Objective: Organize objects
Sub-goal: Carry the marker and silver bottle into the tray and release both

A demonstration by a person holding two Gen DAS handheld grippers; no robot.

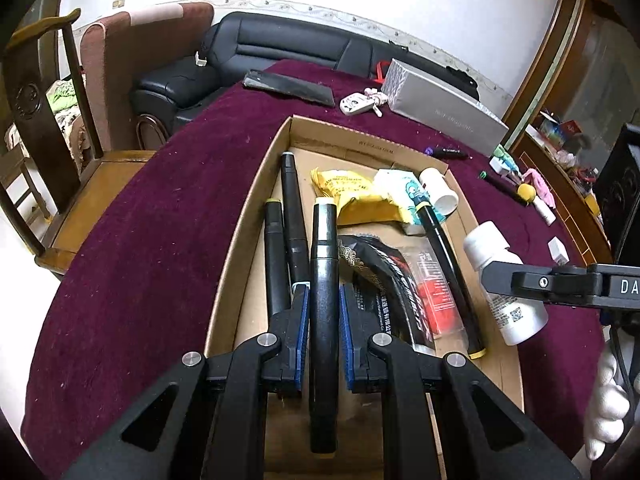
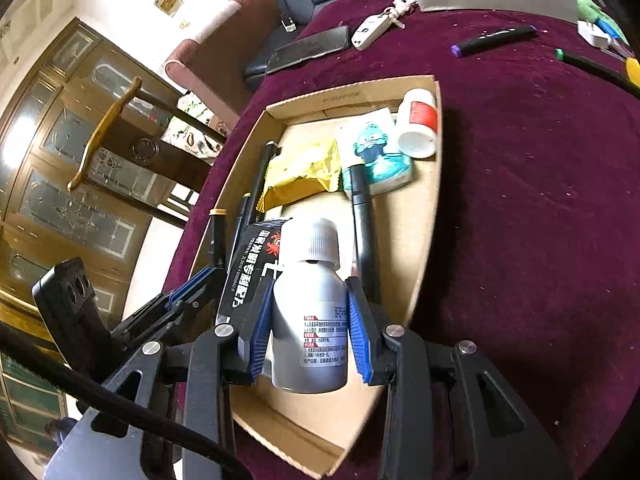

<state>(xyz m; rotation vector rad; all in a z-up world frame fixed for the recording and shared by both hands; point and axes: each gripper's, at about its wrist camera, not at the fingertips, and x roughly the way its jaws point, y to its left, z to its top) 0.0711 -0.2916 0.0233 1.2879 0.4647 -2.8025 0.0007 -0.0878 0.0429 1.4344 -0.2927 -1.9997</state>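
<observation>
Black marker [image 1: 322,320] w/ yellowish cap: near end cut off under the left gripper [image 1: 323,304], long axis running bottom-to-top of frame, cap toward upper centre, over the cardboard box [image 1: 256,200]. Blue pads sit close either side; contact hard to tell. Right gripper [image 2: 308,320] pinches a white bottle [image 2: 310,312], cap pointing up-frame, above the box; label text unreadable.
</observation>
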